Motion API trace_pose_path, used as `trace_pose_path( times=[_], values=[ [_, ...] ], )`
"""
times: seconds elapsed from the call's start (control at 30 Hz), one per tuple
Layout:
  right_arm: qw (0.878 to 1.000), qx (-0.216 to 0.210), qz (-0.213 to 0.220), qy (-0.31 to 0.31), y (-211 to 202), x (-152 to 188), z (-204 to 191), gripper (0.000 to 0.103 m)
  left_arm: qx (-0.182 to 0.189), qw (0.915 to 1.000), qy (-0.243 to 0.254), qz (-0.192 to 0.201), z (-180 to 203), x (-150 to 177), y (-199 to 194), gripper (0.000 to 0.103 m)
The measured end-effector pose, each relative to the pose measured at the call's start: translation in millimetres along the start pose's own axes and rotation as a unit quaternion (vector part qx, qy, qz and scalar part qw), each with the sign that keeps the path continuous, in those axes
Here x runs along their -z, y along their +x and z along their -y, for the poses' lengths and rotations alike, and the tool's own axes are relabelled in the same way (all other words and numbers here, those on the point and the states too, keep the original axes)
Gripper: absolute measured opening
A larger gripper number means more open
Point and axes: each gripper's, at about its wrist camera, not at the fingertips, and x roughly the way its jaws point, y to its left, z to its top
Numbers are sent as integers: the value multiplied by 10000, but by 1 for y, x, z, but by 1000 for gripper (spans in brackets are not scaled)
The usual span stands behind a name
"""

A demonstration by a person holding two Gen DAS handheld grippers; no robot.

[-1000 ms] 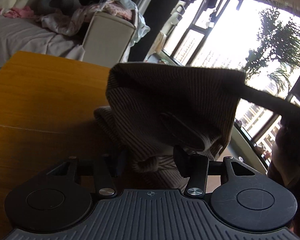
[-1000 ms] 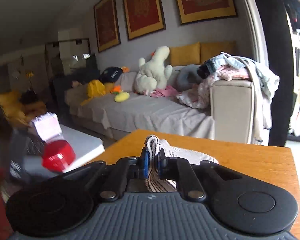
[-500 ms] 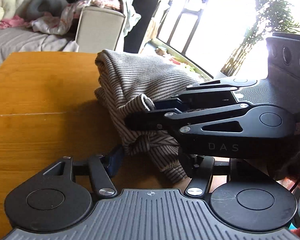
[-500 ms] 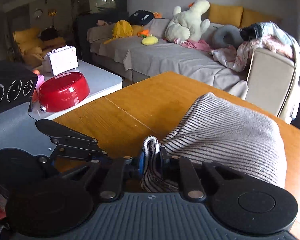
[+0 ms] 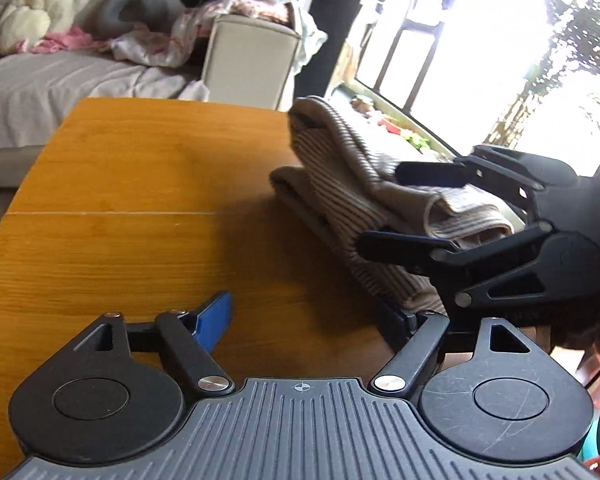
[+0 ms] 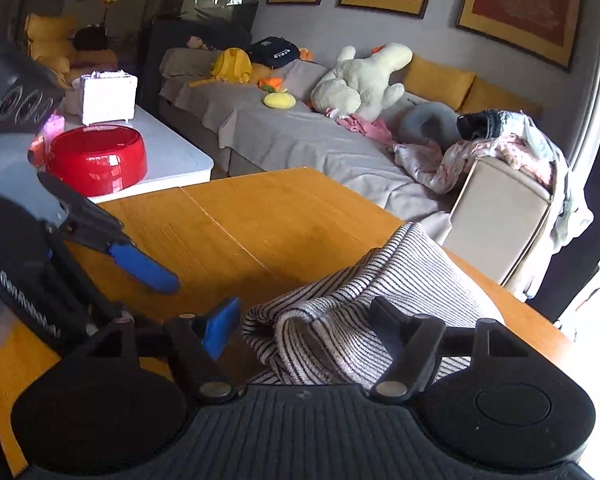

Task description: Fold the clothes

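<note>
Left gripper (image 5: pixel 304 316): low over the table (image 5: pixel 140 200), spread, holding nothing.
Right gripper (image 6: pixel 304 320): spread, straddling the striped garment's (image 6: pixel 380 304) folded edge.
Red bowl (image 6: pixel 96 158): contents unseen.

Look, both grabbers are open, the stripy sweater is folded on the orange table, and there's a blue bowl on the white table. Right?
Almost. The bowl on the white table is red, not blue, as the right wrist view shows. The rest holds: the left gripper and right gripper are both open, and the stripy sweater lies folded on the orange table.
</note>
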Motion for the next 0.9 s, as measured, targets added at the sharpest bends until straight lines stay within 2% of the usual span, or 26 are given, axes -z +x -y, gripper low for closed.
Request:
trace_pose_path(
  times=[0.07, 0.17, 0.2, 0.23, 0.3, 0.37, 0.4, 0.5, 0.6, 0.73, 0.8, 0.9],
  values=[
    [9995, 35, -90, -295, 6, 7, -10, 76, -108, 9995, -288, 33, -12, -4, -5, 82],
    [9926, 502, 12, -1105, 14, 19, -34, 79, -212, 9978, -616, 152, -25, -14, -9, 83],
    [9925, 568, 102, -1074, 13, 19, -34, 77, -224, 9975, -651, 177, -26, -17, -10, 83],
    [9923, 633, 193, -1044, 12, 19, -35, 73, -217, 9973, -680, 189, -26, -18, -10, 83],
    [9946, 617, 347, -755, 7, 16, -28, 44, -186, 9970, -727, 193, -25, -21, -11, 84],
    [9968, 494, 416, -475, -4, 9, -14, 25, -148, 9972, -720, 157, -23, -20, -10, 84],
    [9968, 491, 424, -462, -12, 7, -7, 21, -136, 9973, -712, 135, -21, -19, -10, 85],
    [9975, 418, 427, -386, -41, 0, 19, 19, -83, 9975, -695, 75, -17, -17, -6, 85],
    [9992, -76, 322, -232, -70, -2, 36, 18, -21, 9979, -647, 42, -12, -19, -2, 85],
    [9978, -656, -124, -15, -70, 23, 19, 16, 26, 9989, -448, 145, 0, -32, 1, 85],
    [9977, -617, -248, -150, -57, 38, 2, 16, 69, 9991, -298, 298, 12, -44, 1, 84],
    [9986, -513, -91, -131, -47, 42, -8, 17, 208, 9981, -31, 572, 32, -62, -1, 79]
  ],
)
